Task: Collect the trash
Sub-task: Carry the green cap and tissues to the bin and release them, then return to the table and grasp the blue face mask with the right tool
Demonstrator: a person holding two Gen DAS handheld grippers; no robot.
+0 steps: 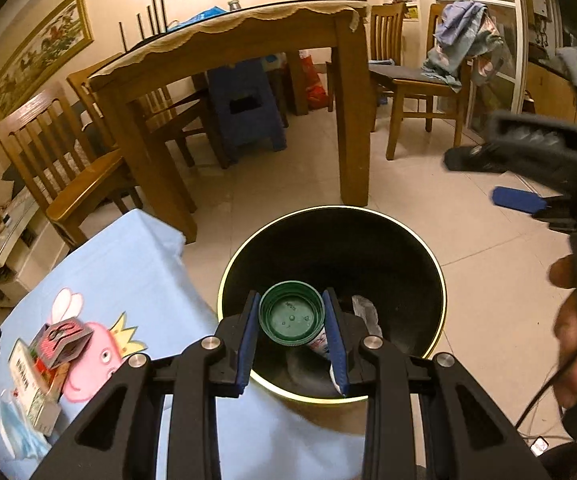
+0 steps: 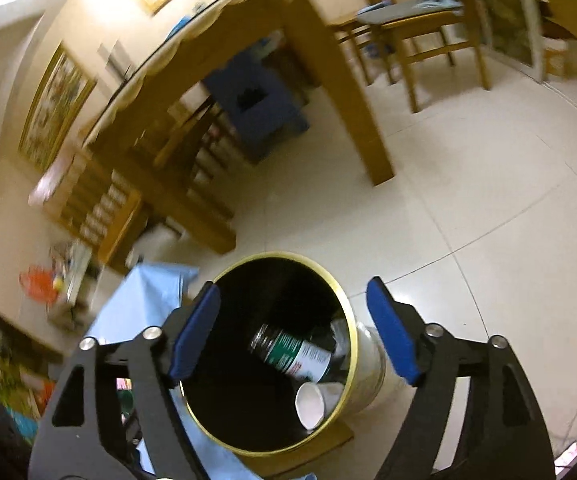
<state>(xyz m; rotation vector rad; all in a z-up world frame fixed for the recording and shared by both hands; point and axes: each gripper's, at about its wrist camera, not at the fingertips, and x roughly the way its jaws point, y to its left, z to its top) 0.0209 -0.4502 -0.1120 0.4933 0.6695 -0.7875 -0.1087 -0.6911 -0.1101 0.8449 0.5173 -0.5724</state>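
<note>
A dark green bottle cap [image 1: 291, 316] sits between the blue pads of my left gripper [image 1: 291, 298], which is shut on it. The cap hangs over the mouth of a black bin with a gold rim [image 1: 336, 208]. My right gripper [image 2: 293, 286] is open and holds nothing, its jaws spread wide above the same bin [image 2: 368, 372]. Inside the bin lie a bottle with a green and white label [image 2: 296, 354] and a white paper cup [image 2: 310, 404]. In the left wrist view the right gripper [image 1: 478, 180] shows blurred at the right edge, held by a hand [image 1: 576, 340].
A light blue cartoon tablecloth [image 1: 136, 272] covers a low table left of the bin, with small boxes [image 1: 44, 360] on it. Behind the bin stands a wooden dining table [image 1: 352, 120] with chairs [image 1: 420, 84] and a blue stool [image 1: 248, 108]. The tiled floor [image 2: 488, 200] extends to the right.
</note>
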